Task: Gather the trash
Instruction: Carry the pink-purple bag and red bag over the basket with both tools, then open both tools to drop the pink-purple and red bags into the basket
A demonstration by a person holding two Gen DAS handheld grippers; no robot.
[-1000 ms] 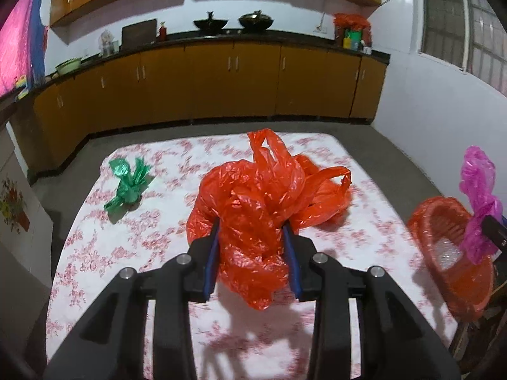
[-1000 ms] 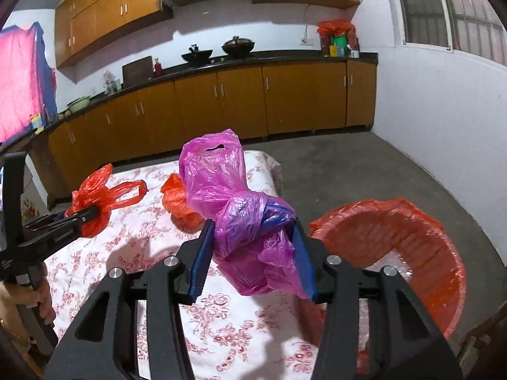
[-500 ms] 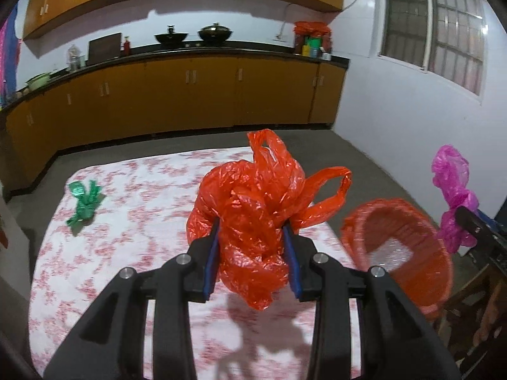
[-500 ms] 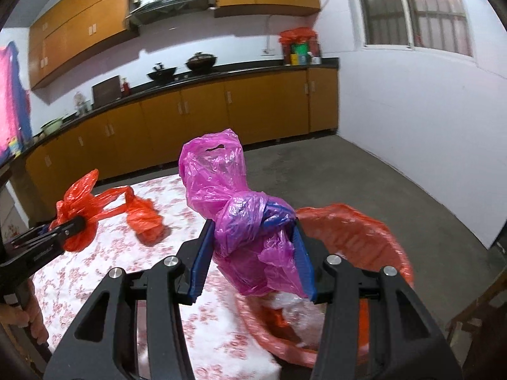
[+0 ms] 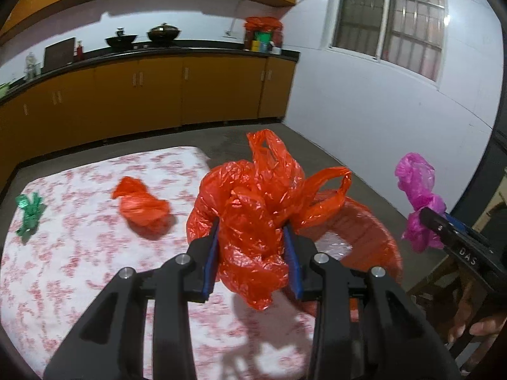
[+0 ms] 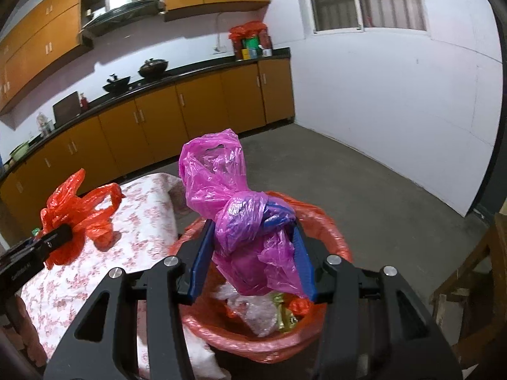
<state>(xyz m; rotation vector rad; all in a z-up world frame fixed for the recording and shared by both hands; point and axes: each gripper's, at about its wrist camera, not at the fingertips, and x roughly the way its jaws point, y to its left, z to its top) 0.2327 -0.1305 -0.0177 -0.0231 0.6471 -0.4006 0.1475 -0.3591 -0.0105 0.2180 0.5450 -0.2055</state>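
My left gripper (image 5: 252, 259) is shut on a crumpled orange plastic bag (image 5: 253, 209) and holds it above the table's right edge, near the bin. My right gripper (image 6: 252, 266) is shut on a pink plastic bag (image 6: 234, 202) and holds it right above the orange-lined trash bin (image 6: 332, 237), which holds clear wrap and other scraps. The bin also shows in the left wrist view (image 5: 374, 234), with the pink bag (image 5: 418, 196) to its right. A second orange bag (image 5: 142, 202) and a green bag (image 5: 30, 210) lie on the table.
The table has a red-flowered white cloth (image 5: 79, 253). The bin stands off its right end. A wooden chair (image 6: 469, 288) is at the right. Brown kitchen cabinets (image 5: 158, 91) line the back wall, with concrete floor (image 6: 364, 183) between.
Both grippers have swung to the right with their bags. The pink bag went from over the table edge to above the bin. The orange bag moved toward the bin.
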